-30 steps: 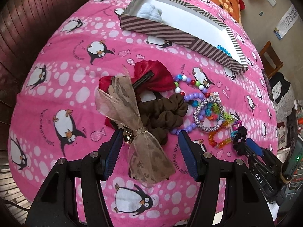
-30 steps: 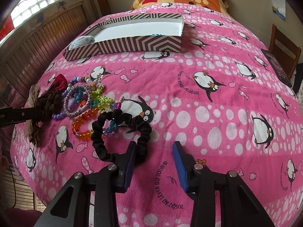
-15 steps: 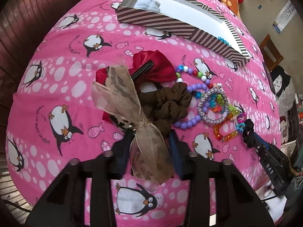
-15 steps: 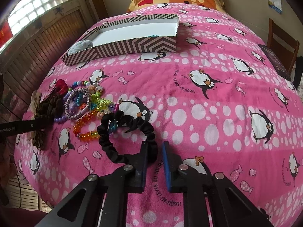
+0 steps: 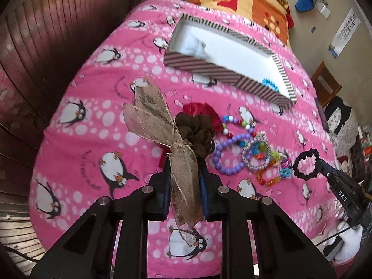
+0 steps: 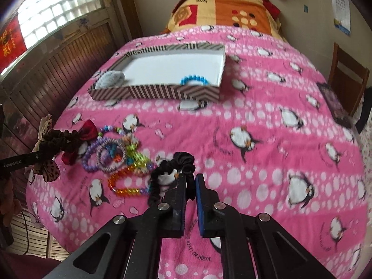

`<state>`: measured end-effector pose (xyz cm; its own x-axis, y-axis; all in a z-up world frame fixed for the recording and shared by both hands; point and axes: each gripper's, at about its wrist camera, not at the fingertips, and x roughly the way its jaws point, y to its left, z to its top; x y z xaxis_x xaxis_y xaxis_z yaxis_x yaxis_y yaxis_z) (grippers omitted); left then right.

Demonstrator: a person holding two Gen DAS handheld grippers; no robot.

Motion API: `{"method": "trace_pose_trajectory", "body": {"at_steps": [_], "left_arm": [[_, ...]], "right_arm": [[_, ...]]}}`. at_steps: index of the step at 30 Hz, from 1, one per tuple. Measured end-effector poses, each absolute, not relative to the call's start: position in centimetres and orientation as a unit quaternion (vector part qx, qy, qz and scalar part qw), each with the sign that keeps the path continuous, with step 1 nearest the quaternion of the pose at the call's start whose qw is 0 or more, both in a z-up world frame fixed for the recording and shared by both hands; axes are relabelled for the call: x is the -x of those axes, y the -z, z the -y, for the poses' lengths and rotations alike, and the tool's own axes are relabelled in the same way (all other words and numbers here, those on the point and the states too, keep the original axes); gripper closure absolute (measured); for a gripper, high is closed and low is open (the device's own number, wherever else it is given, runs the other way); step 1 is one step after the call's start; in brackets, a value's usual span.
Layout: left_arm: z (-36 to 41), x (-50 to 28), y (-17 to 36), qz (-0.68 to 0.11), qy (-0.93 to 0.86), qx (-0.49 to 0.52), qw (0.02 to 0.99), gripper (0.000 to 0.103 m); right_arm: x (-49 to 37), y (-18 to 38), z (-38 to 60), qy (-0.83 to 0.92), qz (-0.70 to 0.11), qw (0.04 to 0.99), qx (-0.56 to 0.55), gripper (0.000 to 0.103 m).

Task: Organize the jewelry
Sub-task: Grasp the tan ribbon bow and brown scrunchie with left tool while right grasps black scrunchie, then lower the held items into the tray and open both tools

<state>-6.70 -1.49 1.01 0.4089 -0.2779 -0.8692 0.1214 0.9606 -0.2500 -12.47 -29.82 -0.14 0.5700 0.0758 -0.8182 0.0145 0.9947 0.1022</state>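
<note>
My left gripper (image 5: 183, 169) is shut on a brown scrunchie with a tan organza bow (image 5: 160, 125) and holds it lifted above the pink penguin bedspread (image 5: 93, 125). My right gripper (image 6: 191, 181) is shut on a black scrunchie (image 6: 176, 162), which also shows in the left wrist view (image 5: 305, 164), raised off the bed. A striped box (image 6: 158, 91) lies farther up the bed with a blue bead bracelet (image 6: 194, 80) and a pale grey item (image 6: 109, 80) inside. A red bow (image 5: 202, 111), a purple bead bracelet (image 5: 226, 155) and other colourful bracelets (image 6: 125, 162) lie on the bedspread.
A wooden wall panel (image 5: 46, 46) runs along the bed's left side. An orange and yellow blanket (image 6: 223, 9) lies at the head of the bed. A wooden chair (image 6: 348, 81) stands to the right of the bed.
Both grippers have closed: the left on the brown scrunchie with bow, the right on the black scrunchie. Both have lifted their items off the bedspread.
</note>
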Motion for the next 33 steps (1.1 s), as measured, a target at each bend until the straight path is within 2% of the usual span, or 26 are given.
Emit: {"method": "trace_pose_trajectory", "body": {"at_steps": [11, 20, 33], "left_arm": [[0.9, 4.7, -4.8, -0.501, 0.145, 0.085, 0.849, 0.084], [3.7, -0.4, -7.6, -0.472, 0.158, 0.071, 0.865, 0.084], [11.9, -10.2, -4.1, -0.507, 0.147, 0.030, 0.849, 0.084]], "right_arm": [[9.4, -3.7, 28.2, -0.038, -0.435, 0.899, -0.025, 0.096], [5.0, -5.7, 28.4, -0.048, -0.423, 0.905, -0.017, 0.096], [-6.0, -3.6, 29.3, -0.075, -0.449, 0.890, -0.021, 0.096]]}}
